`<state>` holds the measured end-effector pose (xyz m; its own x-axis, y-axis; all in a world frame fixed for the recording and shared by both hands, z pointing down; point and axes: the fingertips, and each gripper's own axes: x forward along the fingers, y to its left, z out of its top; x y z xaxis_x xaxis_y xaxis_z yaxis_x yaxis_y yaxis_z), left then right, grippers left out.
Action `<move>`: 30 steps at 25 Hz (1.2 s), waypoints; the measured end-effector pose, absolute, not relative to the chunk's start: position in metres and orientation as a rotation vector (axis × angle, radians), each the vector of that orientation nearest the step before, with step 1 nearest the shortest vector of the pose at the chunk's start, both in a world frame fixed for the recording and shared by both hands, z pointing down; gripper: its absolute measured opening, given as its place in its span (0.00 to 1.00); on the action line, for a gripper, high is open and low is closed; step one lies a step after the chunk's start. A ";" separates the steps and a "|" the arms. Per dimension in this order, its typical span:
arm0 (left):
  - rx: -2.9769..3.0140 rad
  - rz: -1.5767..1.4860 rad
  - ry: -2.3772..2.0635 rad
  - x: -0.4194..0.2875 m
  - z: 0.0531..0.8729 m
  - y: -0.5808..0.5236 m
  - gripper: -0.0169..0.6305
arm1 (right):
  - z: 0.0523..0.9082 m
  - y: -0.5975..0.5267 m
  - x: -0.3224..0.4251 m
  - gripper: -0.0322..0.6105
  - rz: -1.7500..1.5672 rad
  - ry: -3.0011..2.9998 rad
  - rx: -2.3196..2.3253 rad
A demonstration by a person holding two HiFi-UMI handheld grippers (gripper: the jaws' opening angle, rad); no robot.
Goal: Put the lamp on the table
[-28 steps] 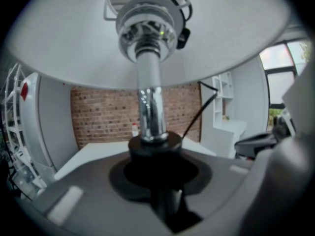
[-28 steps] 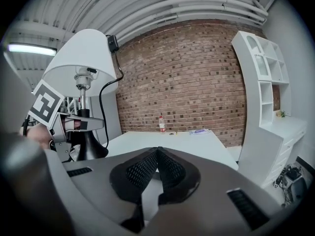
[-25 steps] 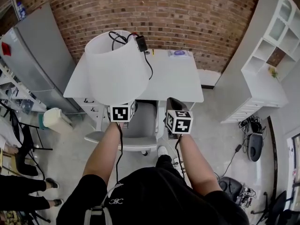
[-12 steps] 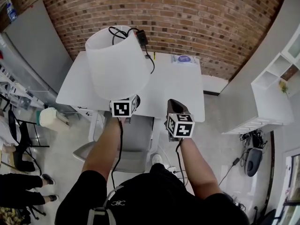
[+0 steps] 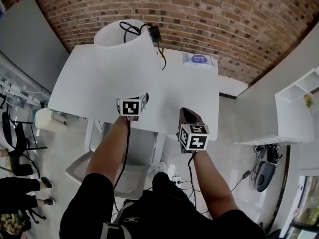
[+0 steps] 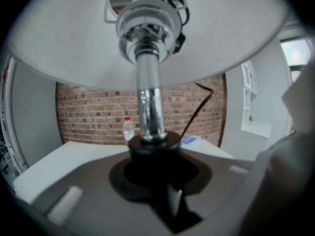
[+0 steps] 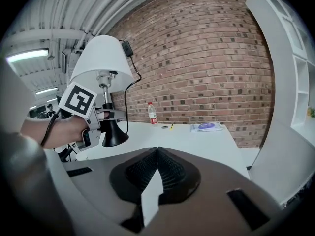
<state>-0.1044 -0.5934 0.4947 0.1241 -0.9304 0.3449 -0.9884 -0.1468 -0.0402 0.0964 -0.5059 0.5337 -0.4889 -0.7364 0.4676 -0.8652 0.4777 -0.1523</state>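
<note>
The lamp has a white shade (image 5: 124,63), a chrome stem (image 6: 150,107) and a black cone base (image 7: 114,134). My left gripper (image 5: 132,106) is shut on the lamp just above the base and holds it upright over the white table (image 5: 189,93), near its left front part. Whether the base touches the top I cannot tell. The black cord with its plug (image 5: 154,34) lies draped over the shade. My right gripper (image 5: 187,114) is shut with nothing in it, level with the table's front edge, to the right of the lamp.
A water bottle (image 7: 151,113), a yellow pen (image 7: 171,126) and a blue-printed sheet (image 5: 198,59) lie at the table's back by the brick wall. A grey chair (image 5: 124,168) stands under the front edge. White shelving (image 5: 299,118) stands at the right.
The person has stepped up to the table. The lamp and both grippers, earlier over the chair, are now over the table top. Both grips are unchanged.
</note>
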 end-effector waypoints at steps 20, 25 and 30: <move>2.178 0.459 -1.954 -0.114 0.628 -0.718 0.16 | 0.631 -0.585 0.138 0.05 0.587 -2.296 1.385; 2.189 0.453 -1.946 -0.119 0.656 -0.731 0.16 | 0.639 -0.593 0.143 0.05 0.570 -2.285 1.404; 2.206 0.439 -1.976 -0.120 0.648 -0.732 0.16 | 0.645 -0.596 0.142 0.05 0.576 -2.275 1.404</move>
<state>-0.1199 -0.7323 0.6480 0.0911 -0.9457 0.3120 -0.9888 -0.1230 -0.0840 0.1421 -0.5962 0.6450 -0.4129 -0.7359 0.5366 -0.9026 0.4094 -0.1331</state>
